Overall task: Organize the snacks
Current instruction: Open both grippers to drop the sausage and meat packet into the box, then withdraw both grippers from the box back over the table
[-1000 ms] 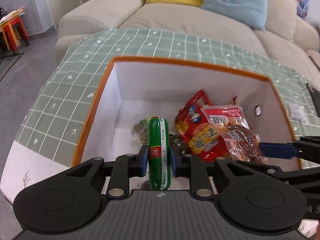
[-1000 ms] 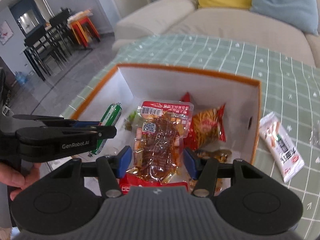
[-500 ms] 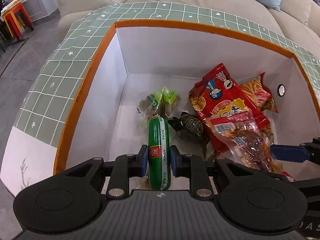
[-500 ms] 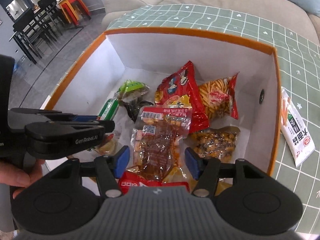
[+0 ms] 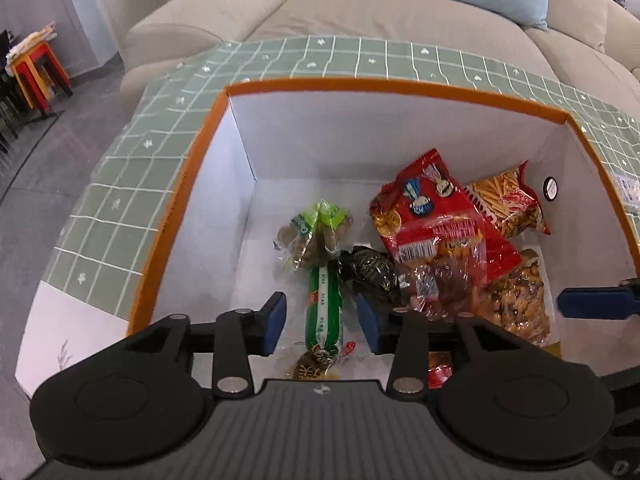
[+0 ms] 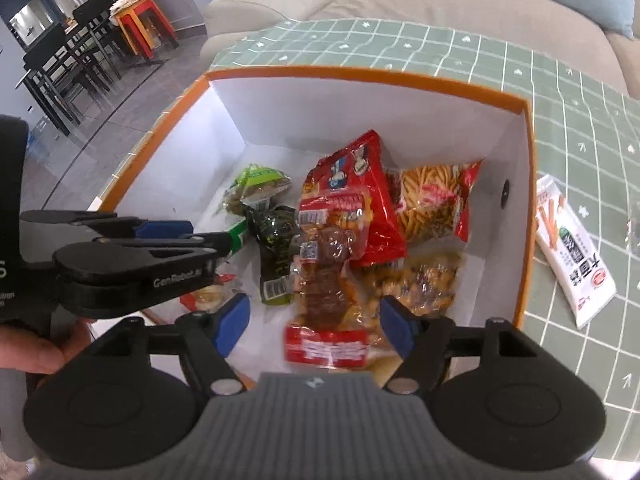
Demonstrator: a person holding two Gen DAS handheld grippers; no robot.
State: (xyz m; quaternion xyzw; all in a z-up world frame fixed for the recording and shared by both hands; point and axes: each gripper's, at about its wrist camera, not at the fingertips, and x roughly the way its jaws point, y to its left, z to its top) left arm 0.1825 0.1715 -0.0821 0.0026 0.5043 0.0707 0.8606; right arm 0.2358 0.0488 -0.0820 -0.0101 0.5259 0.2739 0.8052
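An orange-rimmed white box (image 5: 184, 200) (image 6: 360, 74) stands on the green checked tablecloth. A green sausage (image 5: 324, 308) lies on its floor between the jaws of my left gripper (image 5: 320, 324). Those jaws are opening and their pads stand clear of it. My right gripper (image 6: 314, 324) is opening too, over a clear pack of brown snack (image 6: 324, 280) with a red label that rests on the pile, untouched by the pads. The left gripper (image 6: 160, 236) shows at the left of the right wrist view.
In the box lie a red bag (image 5: 432, 220), a fries bag (image 6: 432, 196), a green-topped pack (image 5: 316, 228) and a dark green pack (image 6: 274, 248). A white packet (image 6: 572, 256) lies on the cloth right of the box. A beige sofa stands behind.
The left jaws have parted and let go of the green sausage, which now lies on the box floor. The right jaws have widened and the clear pack has dropped onto the pile.
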